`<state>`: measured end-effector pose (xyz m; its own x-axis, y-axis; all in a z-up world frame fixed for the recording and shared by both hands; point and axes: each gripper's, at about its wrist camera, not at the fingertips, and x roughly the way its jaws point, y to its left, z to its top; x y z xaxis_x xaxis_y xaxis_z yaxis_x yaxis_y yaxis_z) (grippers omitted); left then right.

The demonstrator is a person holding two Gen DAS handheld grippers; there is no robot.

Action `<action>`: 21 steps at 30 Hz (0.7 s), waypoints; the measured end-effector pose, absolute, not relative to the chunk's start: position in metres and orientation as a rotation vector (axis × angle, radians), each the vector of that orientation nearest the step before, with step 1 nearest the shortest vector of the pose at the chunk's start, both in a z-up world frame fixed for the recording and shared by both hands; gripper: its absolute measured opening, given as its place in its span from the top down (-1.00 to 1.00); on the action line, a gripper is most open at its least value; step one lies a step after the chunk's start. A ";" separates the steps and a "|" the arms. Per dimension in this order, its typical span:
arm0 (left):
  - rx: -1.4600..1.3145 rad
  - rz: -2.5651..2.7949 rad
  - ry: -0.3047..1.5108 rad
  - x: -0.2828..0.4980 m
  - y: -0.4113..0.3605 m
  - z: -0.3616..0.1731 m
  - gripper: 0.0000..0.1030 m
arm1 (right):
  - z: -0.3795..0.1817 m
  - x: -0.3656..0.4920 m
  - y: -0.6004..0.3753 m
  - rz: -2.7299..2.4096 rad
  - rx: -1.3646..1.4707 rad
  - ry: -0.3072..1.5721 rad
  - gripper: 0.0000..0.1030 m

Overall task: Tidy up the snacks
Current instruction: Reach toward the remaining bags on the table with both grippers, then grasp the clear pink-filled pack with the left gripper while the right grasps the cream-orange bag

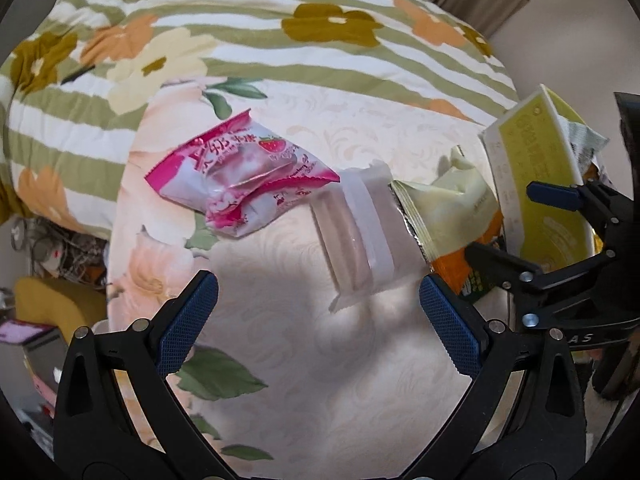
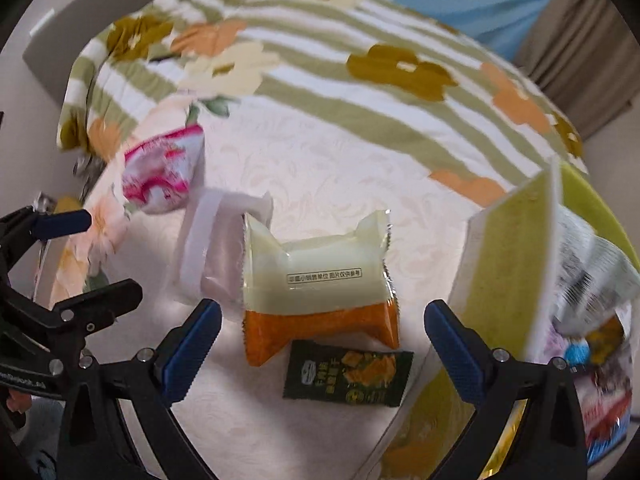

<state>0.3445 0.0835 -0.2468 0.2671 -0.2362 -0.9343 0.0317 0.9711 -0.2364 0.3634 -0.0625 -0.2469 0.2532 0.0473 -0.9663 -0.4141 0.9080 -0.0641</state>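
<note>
Snacks lie loose on the bed sheet [image 2: 340, 152], box [image 2: 508, 272] on the right. Right gripper [image 2: 322, 336] spread wide, empty, hovering right over the cream-and-orange packet [image 2: 320, 280]; packet sits dead ahead between the jaws, long axis running away from the gripper, small dark green packet [image 2: 348, 376] just in front of it. Left gripper [image 1: 318, 316] also spread, empty, with the white wrapped snack [image 1: 356, 232] ahead, pink strawberry packet [image 1: 240, 176] further left. My read: right takes the cream-and-orange one, box close by.
</note>
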 end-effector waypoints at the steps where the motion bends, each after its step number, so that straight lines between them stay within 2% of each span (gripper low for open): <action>1: -0.188 -0.175 1.297 0.347 0.082 -0.250 -0.94 | -0.252 0.367 -0.061 0.322 -0.356 1.295 -0.96; 9: -0.215 -0.131 1.336 0.362 0.074 -0.267 -0.94 | -0.288 0.393 -0.056 0.326 -0.425 1.416 -0.94; 12: -0.222 -0.127 1.343 0.367 0.069 -0.270 -0.94 | -0.296 0.400 -0.059 0.352 -0.426 1.455 -0.83; 21: -0.340 -0.104 1.371 0.382 0.069 -0.287 -0.95 | -0.296 0.412 -0.069 0.380 -0.451 1.496 -0.70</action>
